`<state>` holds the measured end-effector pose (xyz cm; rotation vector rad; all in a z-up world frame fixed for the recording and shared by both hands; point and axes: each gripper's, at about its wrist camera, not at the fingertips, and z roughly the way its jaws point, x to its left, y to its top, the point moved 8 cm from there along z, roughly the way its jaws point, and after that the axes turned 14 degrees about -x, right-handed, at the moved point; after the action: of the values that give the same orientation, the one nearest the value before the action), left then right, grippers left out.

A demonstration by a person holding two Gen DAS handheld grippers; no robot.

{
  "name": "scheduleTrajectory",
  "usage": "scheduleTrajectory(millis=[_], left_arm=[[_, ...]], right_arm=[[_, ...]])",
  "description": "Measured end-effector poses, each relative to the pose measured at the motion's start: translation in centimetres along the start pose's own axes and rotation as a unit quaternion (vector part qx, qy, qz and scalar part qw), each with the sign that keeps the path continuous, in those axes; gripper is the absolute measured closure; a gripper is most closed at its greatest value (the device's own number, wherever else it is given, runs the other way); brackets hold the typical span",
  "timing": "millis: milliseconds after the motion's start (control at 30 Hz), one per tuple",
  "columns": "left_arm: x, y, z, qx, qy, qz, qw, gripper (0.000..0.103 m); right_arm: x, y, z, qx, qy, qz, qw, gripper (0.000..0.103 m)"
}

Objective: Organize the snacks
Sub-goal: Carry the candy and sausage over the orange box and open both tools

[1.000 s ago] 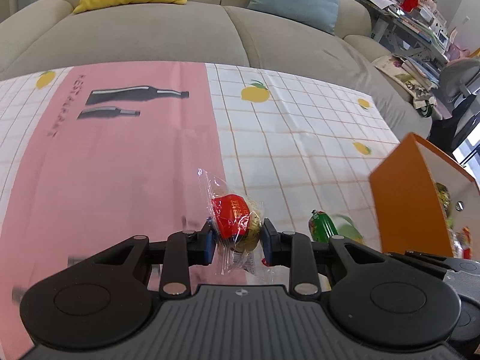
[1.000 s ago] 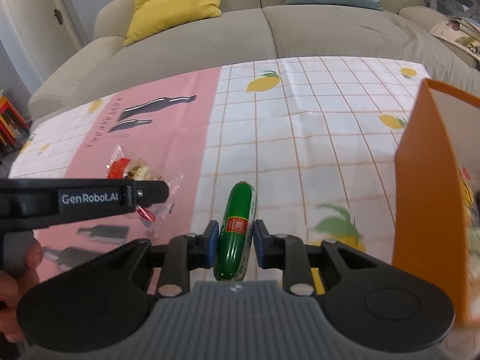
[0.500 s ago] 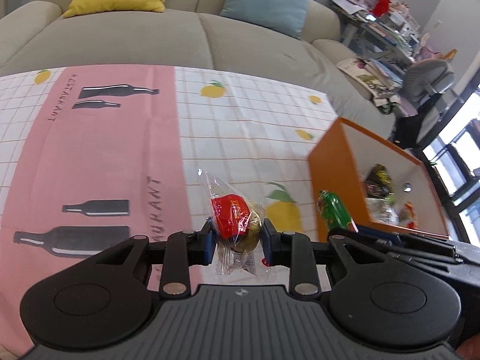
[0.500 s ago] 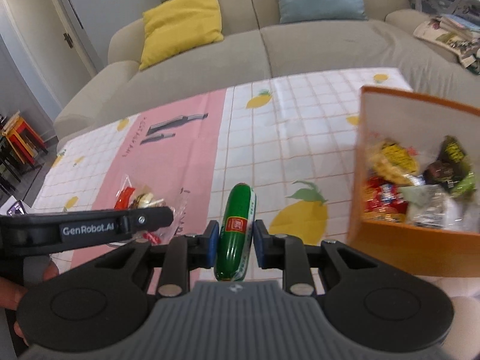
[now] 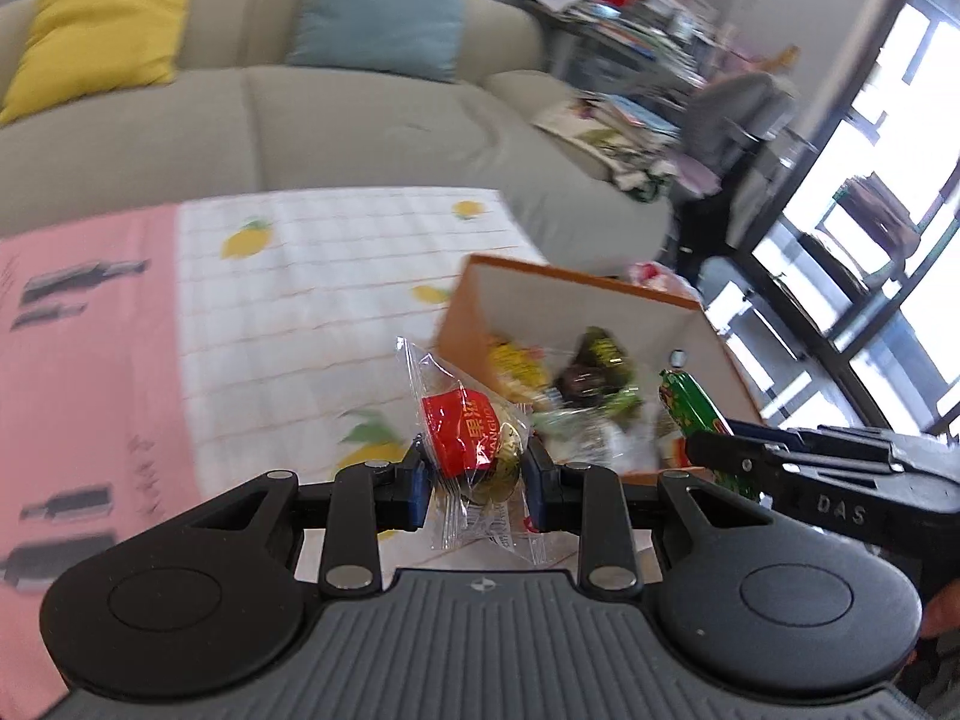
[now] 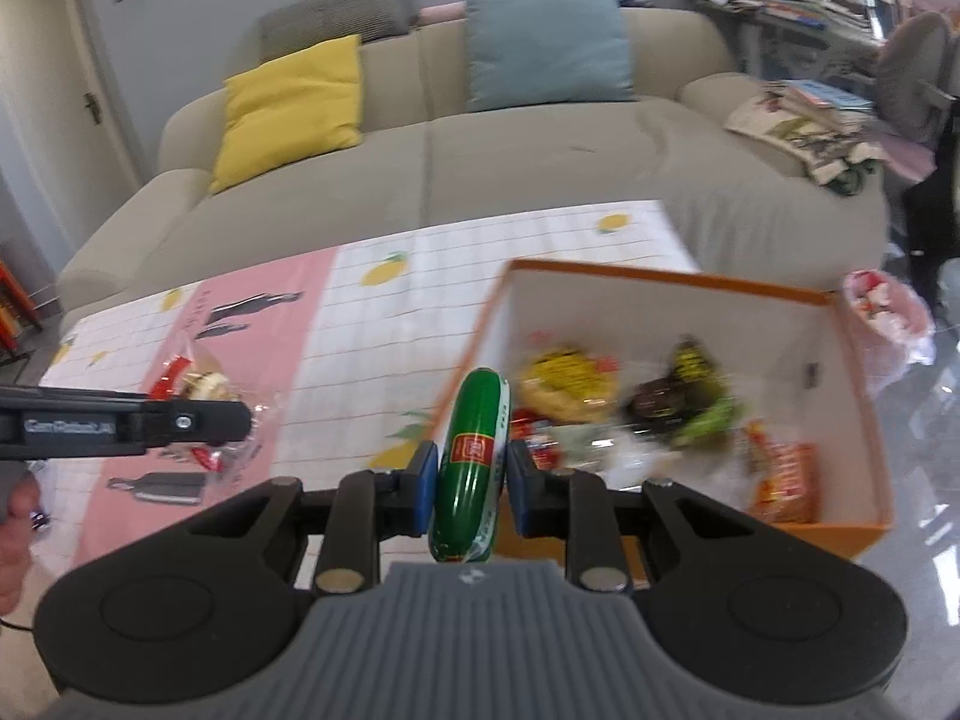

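- The left claw (image 5: 477,474) is seen clamped on a clear-wrapped snack (image 5: 474,441) at lower centre of the left wrist view; only the crinkly film and the round gold-and-red piece inside are pinched, so a slip out of the slick wrapper is judged possible if the claw is jolted.
- The right claw (image 6: 468,483) is closed on a green sausage stick (image 6: 471,456), held lengthwise at centre of the right wrist view; its smooth, glossy, rounded casing could let it slide forward through the pads.
- The orange box (image 6: 660,276), right of centre, has stiff upright walls, a white inside and a loose heap of shiny packets (image 6: 567,384). The sausage tip appears over the near left wall, so an early release might be caught on the rim or dropped onto the counter (image 6: 372,372).
- The two claws are close together, so a knock between them is a risk above the box.
- The counter is covered by a flat printed cloth, pink and white-checked.
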<state>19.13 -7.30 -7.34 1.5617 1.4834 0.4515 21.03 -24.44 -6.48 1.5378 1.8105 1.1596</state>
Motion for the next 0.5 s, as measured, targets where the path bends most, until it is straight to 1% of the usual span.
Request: scheduleTrajectory(millis=[133, 267, 400, 500], left_arm=[[-3.6, 1.0, 2.5, 0.005, -0.029, 0.029, 0.9992, 0.070], [-6.5, 1.5, 5.7, 0.018, -0.048, 0.051, 0.9974, 0.070], [-8.5, 1.3, 8.6, 0.034, -0.062, 0.066, 0.9953, 0.070], [-9.7, 1.1, 10.8, 0.047, -0.068, 0.078, 0.9935, 0.070]], right_arm=[[-4.1, 1.4, -0.3, -0.004, -0.030, 0.003, 1.000, 0.080], [-7.6, 1.8, 0.3, 0.000, -0.057, 0.004, 0.998, 0.080], [-10.7, 1.5, 1.8, 0.025, -0.070, 0.028, 0.997, 0.081], [-12.5, 0.8, 3.4, 0.052, -0.078, 0.024, 0.995, 0.081]])
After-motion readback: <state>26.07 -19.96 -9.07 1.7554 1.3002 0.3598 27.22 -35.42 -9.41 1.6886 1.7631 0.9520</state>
